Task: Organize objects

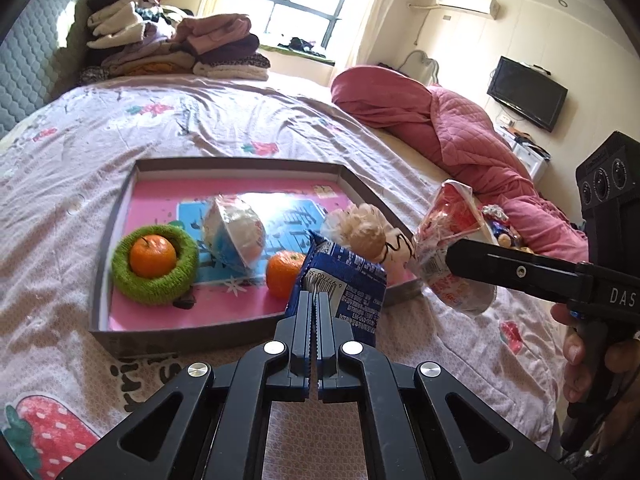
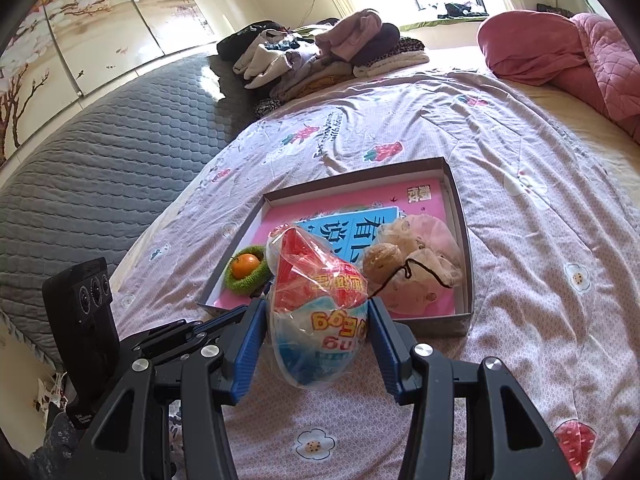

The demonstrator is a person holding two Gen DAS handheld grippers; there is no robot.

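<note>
Left claw (image 1: 315,300) clamped on a blue foil snack packet (image 1: 340,280); right claw (image 2: 318,320) grips a plastic-wrapped red-and-white bowl (image 2: 318,296), the shallow grey cardboard tray (image 2: 466,248) at twelve o'clock.

Black handheld right gripper (image 1: 448,258), side of body: "DAS" | blue foil snack packet (image 1: 342,280) between left jaws: barcode digits "6 977700", partial.

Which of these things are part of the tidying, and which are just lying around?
Part of the job:
- shallow box
- blue packet in left hand-held gripper
- wrapped bowl in right hand-held gripper
- oranges

Lying about:
- folded clothes
- pink quilt
</note>
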